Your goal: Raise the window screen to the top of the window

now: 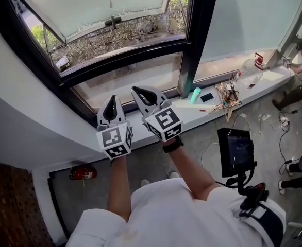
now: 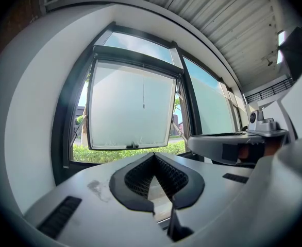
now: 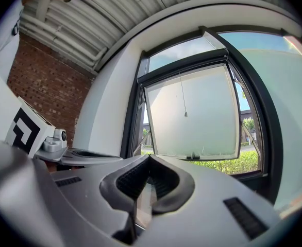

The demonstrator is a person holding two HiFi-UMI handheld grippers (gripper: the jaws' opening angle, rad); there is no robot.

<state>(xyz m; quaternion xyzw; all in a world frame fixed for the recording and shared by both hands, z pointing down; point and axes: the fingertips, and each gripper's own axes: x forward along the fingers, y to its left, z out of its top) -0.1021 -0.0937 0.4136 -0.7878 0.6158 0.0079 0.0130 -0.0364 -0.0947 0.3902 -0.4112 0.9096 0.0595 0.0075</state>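
Window sill (image 1: 156, 118) ahead, open sash (image 1: 99, 4) above. Left claw (image 1: 112, 99) and right claw (image 1: 135, 89) both closed, empty. Likely pre-reach step. Next move: open one claw, catch pull cord (image 3: 185, 114).

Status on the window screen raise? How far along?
Done: possibly all. No mesh shows across the opening; only a pull cord hangs before the tilted-out pane. Whether the screen sits at the top, I cannot tell. In hand: nothing. The left gripper and right gripper are shut, empty, short of the window. Left: confirm, else pull the cord.
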